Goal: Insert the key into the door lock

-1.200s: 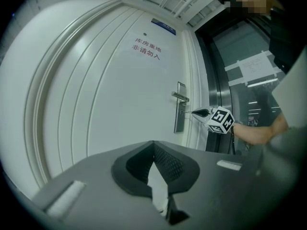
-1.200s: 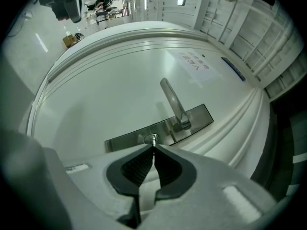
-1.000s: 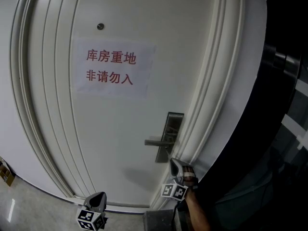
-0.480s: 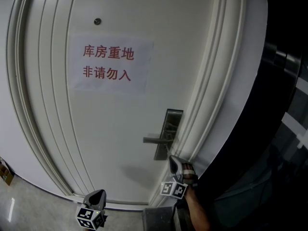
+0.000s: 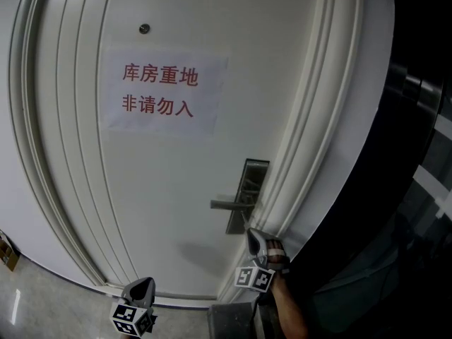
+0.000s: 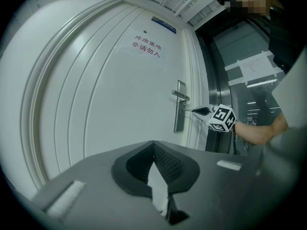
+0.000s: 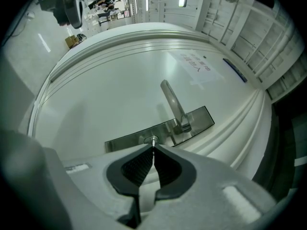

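Door: we face a white panelled door (image 5: 176, 189) with a white paper notice (image 5: 162, 94) in red characters taped on it
Lock: a brushed-metal lock plate (image 7: 158, 131) with a straight lever handle (image 7: 172, 104) sits by the door's right edge
Right gripper (image 7: 153, 147): jaws pressed together on a small silver key (image 7: 153, 141)
Key: its tip is at the round keyhole (image 7: 148, 140) in the plate; we cannot tell how deep it sits
Left gripper (image 6: 153, 143): jaws together with nothing between them, low and left, well apart from the lock
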Demonstrator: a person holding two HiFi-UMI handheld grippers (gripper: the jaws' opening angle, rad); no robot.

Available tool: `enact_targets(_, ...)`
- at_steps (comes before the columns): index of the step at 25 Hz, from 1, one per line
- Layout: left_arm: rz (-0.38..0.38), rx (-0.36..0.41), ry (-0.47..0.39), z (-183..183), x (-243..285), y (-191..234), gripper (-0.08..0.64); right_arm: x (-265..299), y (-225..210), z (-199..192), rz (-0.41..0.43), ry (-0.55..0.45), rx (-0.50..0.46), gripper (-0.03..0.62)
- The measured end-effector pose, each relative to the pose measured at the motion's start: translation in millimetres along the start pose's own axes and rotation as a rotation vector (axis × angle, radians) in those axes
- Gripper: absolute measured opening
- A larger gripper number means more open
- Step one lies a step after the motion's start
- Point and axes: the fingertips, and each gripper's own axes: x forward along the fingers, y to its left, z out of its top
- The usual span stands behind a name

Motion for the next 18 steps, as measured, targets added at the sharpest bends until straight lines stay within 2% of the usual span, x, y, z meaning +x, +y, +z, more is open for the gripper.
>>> enact_targets(18, 0.004, -0.005, -0.002, 0.9, -2.6, 6.3, 0.003, 5.0, 3.1, -4.3, 0.009, 0.037, -0.049, 0.011)
